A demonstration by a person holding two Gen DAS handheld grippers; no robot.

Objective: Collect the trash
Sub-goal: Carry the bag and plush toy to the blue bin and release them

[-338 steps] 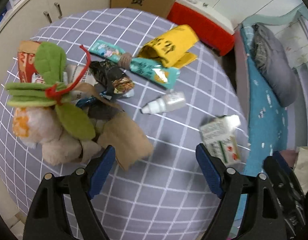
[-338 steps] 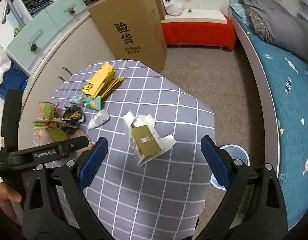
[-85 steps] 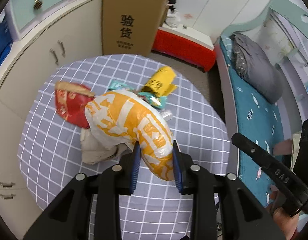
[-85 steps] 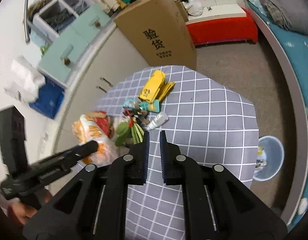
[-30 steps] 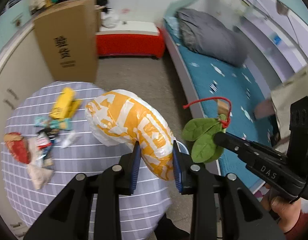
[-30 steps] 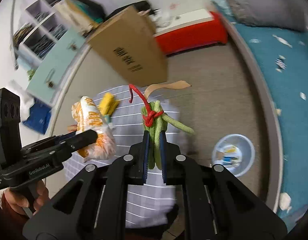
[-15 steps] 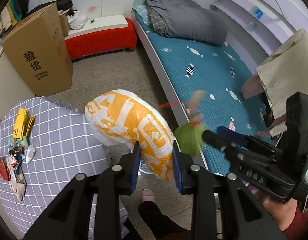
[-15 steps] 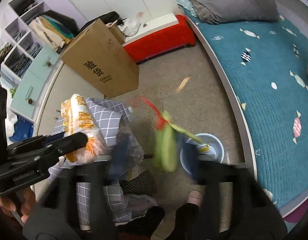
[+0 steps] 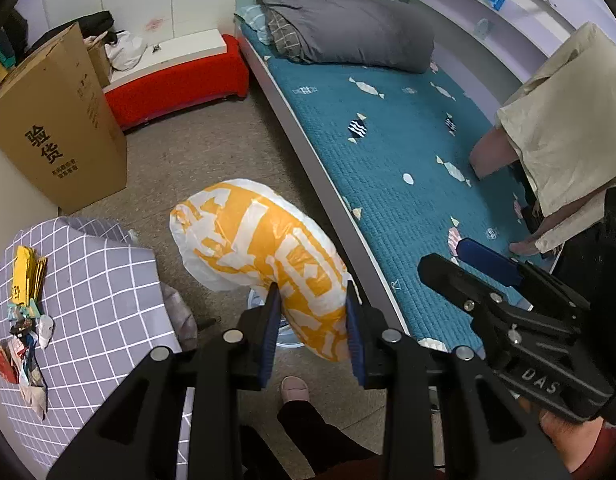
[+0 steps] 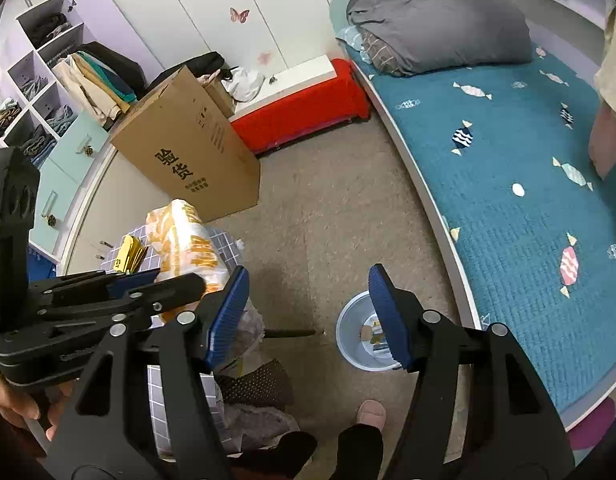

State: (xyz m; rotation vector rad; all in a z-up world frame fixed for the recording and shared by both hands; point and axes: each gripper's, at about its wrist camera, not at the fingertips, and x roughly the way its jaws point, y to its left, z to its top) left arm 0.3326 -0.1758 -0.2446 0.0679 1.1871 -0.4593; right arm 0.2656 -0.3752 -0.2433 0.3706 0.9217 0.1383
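Left wrist view: the left gripper [image 9: 311, 330] points steeply down, its blue pads clamped on the lower end of the orange-and-white plastic bag [image 9: 260, 248], which bulges up and away from the jaws. The bag hangs over the floor just beside the bin [image 9: 286, 326], whose pale rim shows only in slivers behind the bag and fingers. Left of the bin stands the table [image 9: 104, 292] with its grey checked cloth, and more wrappers [image 9: 24, 312] lie near the table's far left edge. Right of the bin, the right gripper [image 9: 487, 276] comes in from the side, held by a hand [image 9: 563, 428] in a red sleeve.

Right wrist view: the right gripper [image 10: 308, 316] tilts down toward the floor, jaws wide apart with nothing between them. The bin [image 10: 365, 334] lies just behind its right finger, with scraps inside. Left of the bin, the left gripper [image 10: 156, 284] grips the bag [image 10: 188, 240] over the table's edge. A slippered foot [image 10: 369, 412] stands just below the bin.
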